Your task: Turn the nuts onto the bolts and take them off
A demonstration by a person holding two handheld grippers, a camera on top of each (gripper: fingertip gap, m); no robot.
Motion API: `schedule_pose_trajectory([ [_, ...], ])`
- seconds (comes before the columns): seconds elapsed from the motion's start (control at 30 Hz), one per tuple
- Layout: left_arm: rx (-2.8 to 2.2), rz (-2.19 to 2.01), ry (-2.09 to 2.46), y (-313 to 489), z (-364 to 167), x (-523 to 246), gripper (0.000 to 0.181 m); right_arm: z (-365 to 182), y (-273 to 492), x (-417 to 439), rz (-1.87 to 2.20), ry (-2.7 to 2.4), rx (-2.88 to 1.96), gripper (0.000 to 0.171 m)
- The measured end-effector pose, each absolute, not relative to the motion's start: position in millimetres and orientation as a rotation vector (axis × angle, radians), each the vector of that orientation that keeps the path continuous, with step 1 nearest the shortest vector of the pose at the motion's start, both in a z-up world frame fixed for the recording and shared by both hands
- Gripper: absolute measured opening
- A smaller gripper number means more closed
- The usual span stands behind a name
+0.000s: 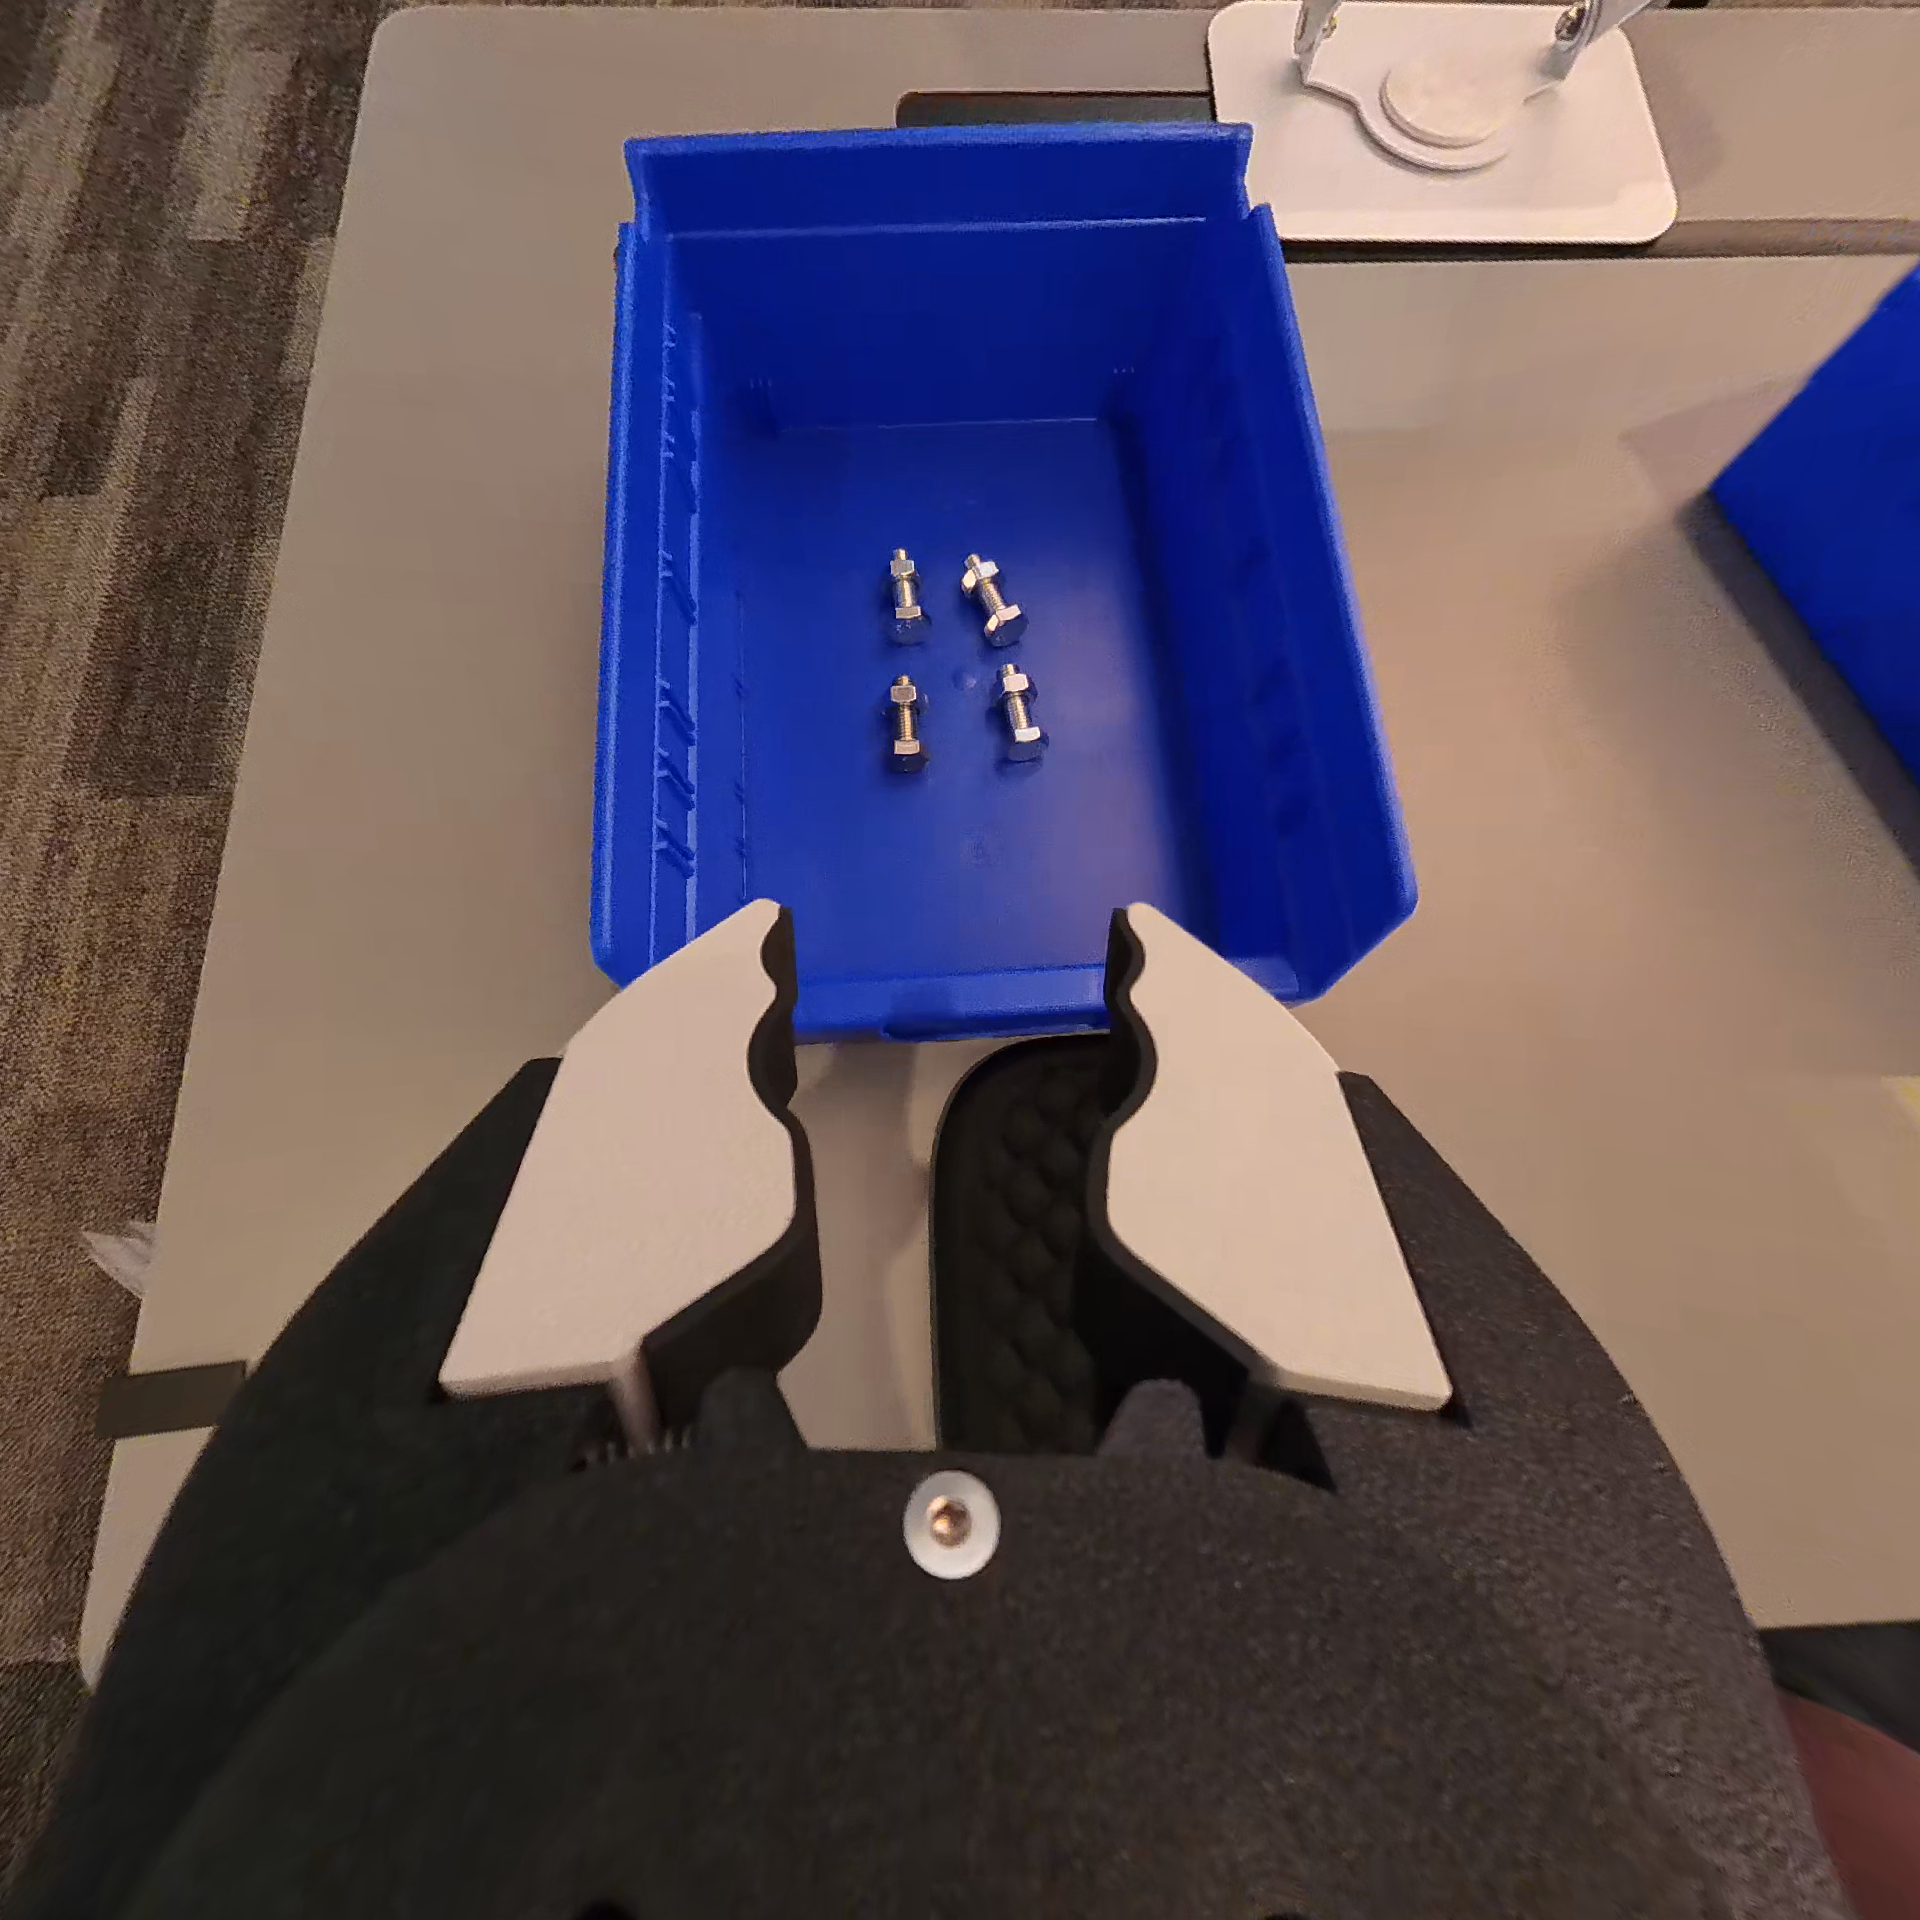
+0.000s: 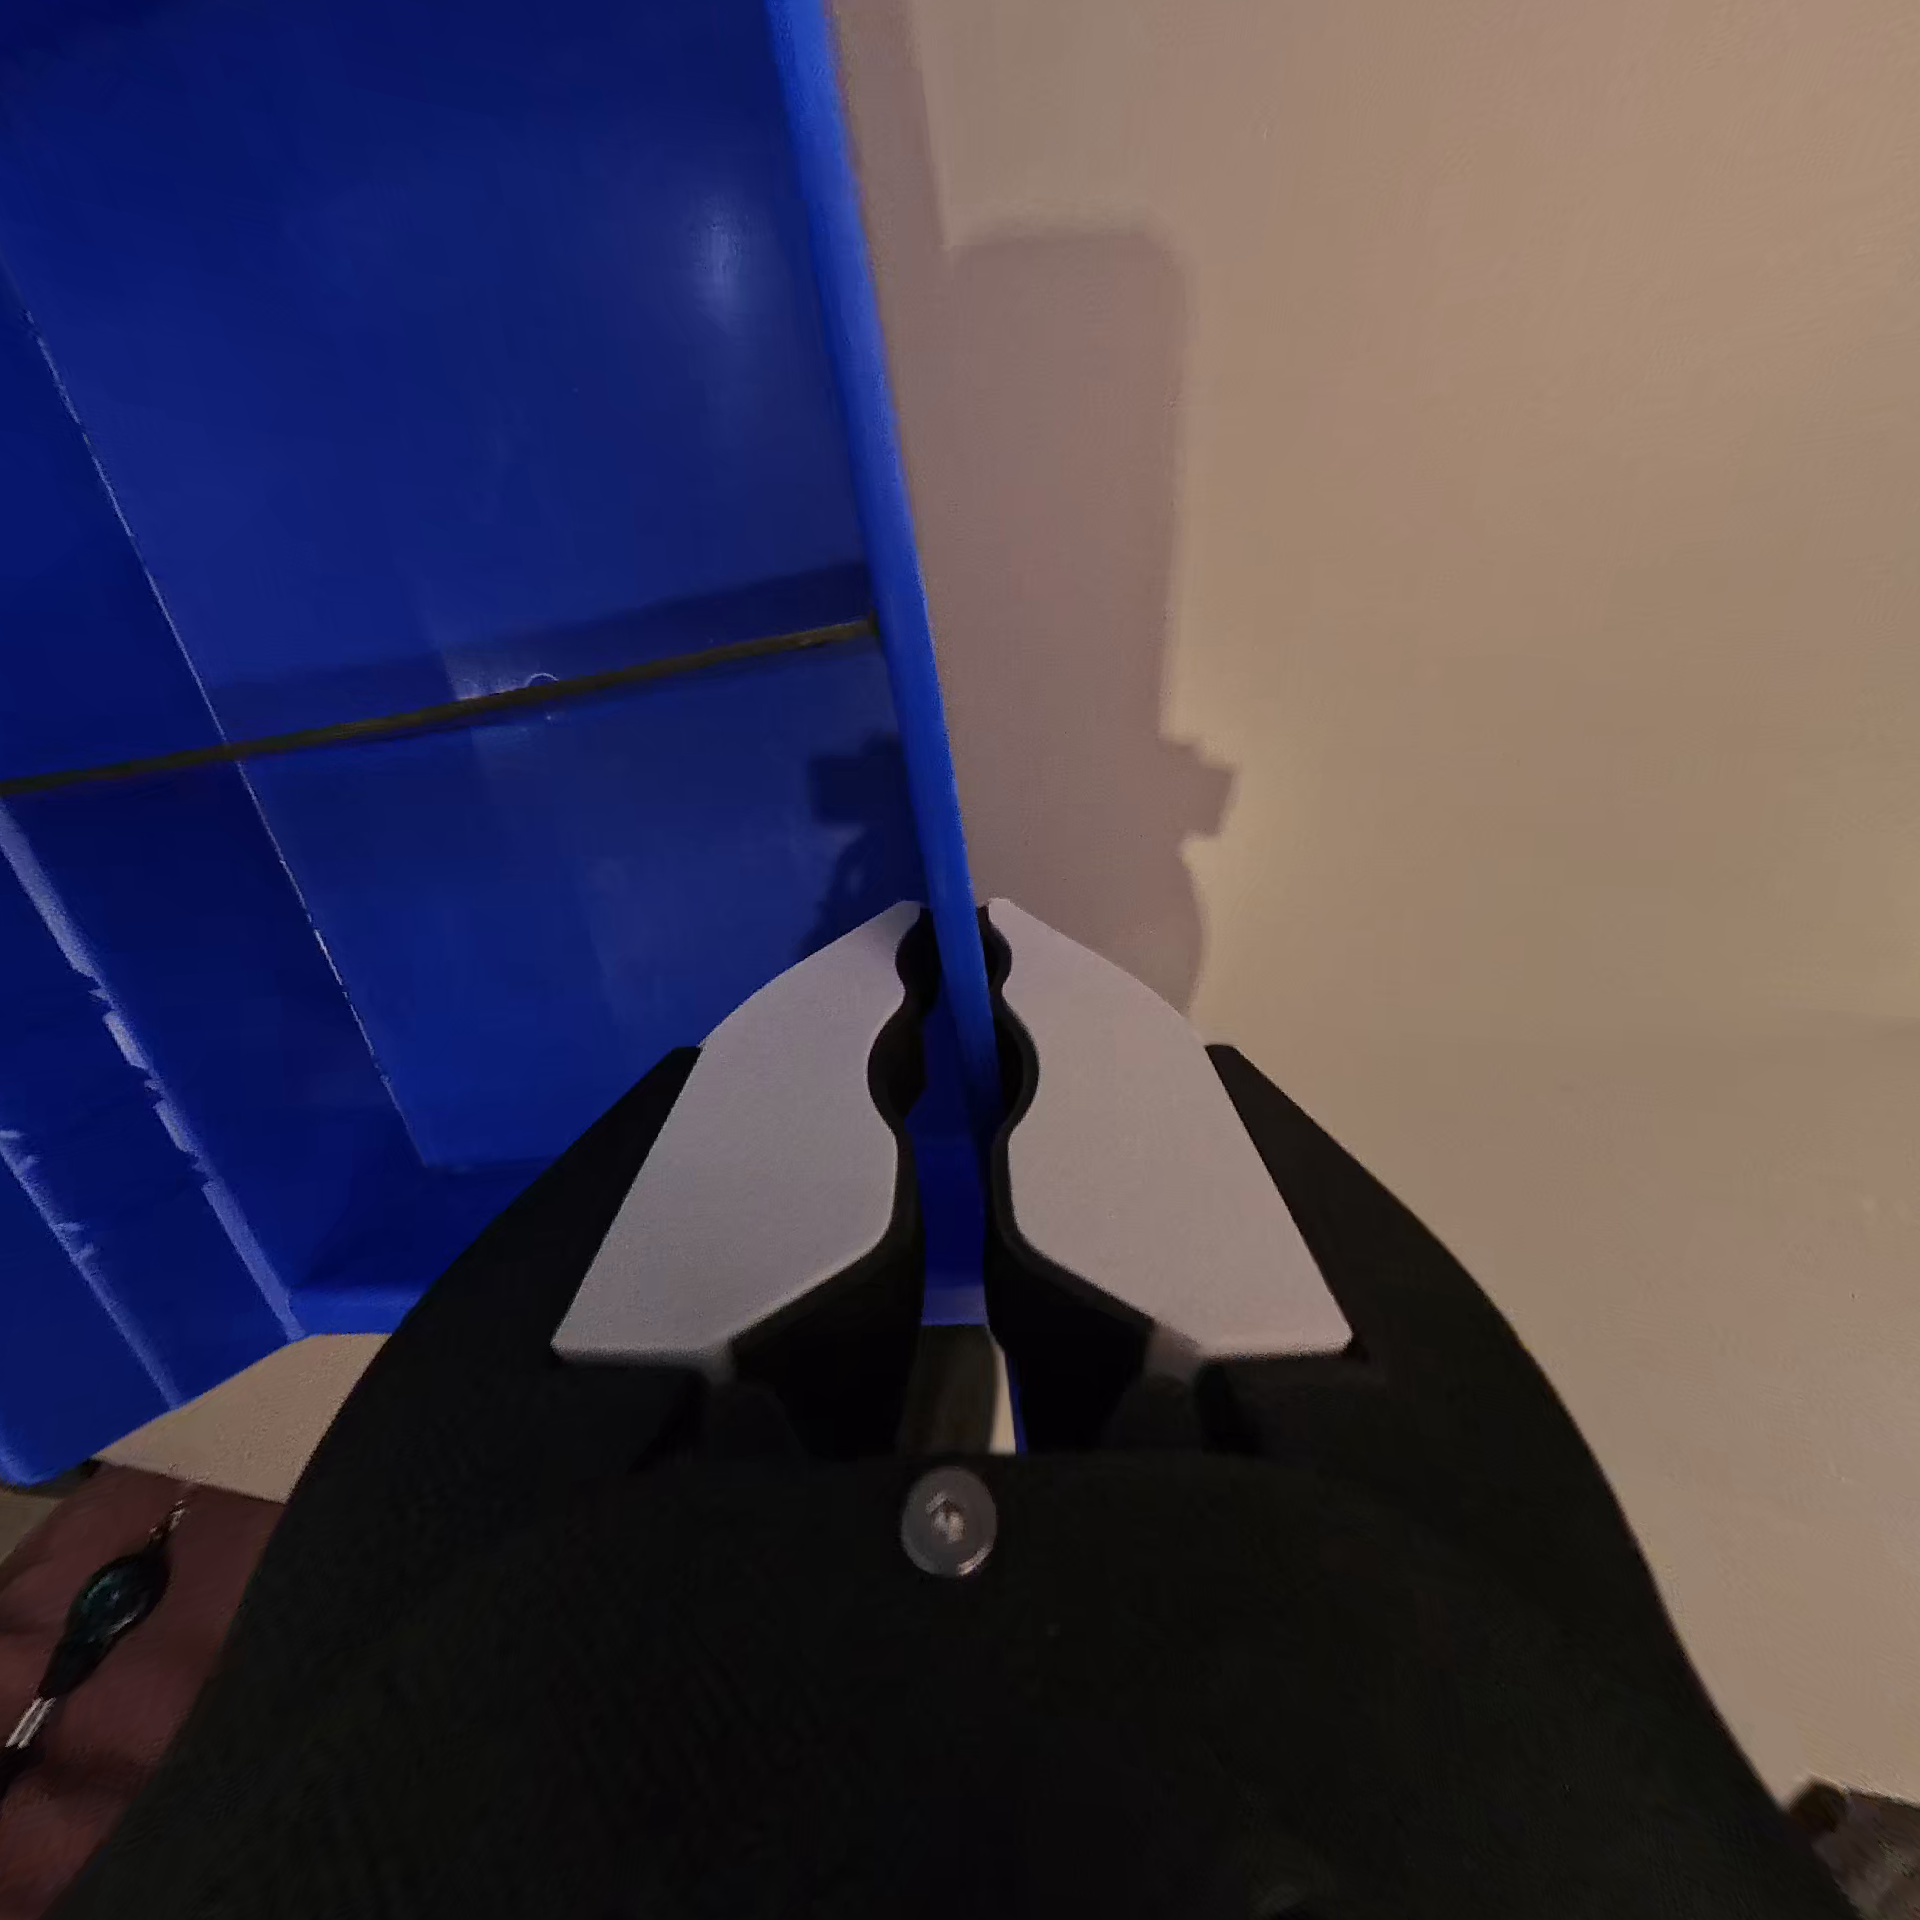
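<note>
Bolts with nuts on sit mid-bin on the bench. Left hand-held gripper is spread wide; right hand-held gripper pinches the second bin's wall. I'd drop straight down, grab one bolt head.

A white stand base sits on the grey table above patterned carpet.
</note>
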State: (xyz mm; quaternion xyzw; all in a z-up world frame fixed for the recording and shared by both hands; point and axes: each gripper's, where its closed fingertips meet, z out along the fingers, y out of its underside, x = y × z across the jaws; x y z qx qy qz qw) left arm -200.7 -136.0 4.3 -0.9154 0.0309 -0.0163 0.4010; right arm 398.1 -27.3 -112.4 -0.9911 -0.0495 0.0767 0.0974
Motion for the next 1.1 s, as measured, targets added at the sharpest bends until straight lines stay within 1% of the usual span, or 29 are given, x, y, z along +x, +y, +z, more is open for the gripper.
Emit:
schedule_pose_trajectory([
  [0.2,-2.333,-0.007,0.079,-127,5,-192,0.057,-113,-45,474,0.166,0.006,-2.957,0.007],
  [0.37,-2.326,0.019,0.108,-120,13,-179,0.057,-113,-56,507,0.161,0.089,-2.951,0.006],
  [0.7,-2.324,0.036,0.194,-108,18,-142,0.056,-113,-56,505,0.132,0.129,-2.935,0.006],
  [0.83,-2.331,0.061,0.226,-107,20,-134,0.057,-113,-54,506,0.099,0.046,-2.879,0.010],
  [0.97,-2.328,0.096,0.234,-108,26,-133,0.057,-111,-52,502,0.138,0.018,-2.835,0.019],
  [1.1,-2.303,0.092,0.221,-105,34,-131,0.056,-109,-49,504,0.128,-0.008,-2.811,0.020],
])
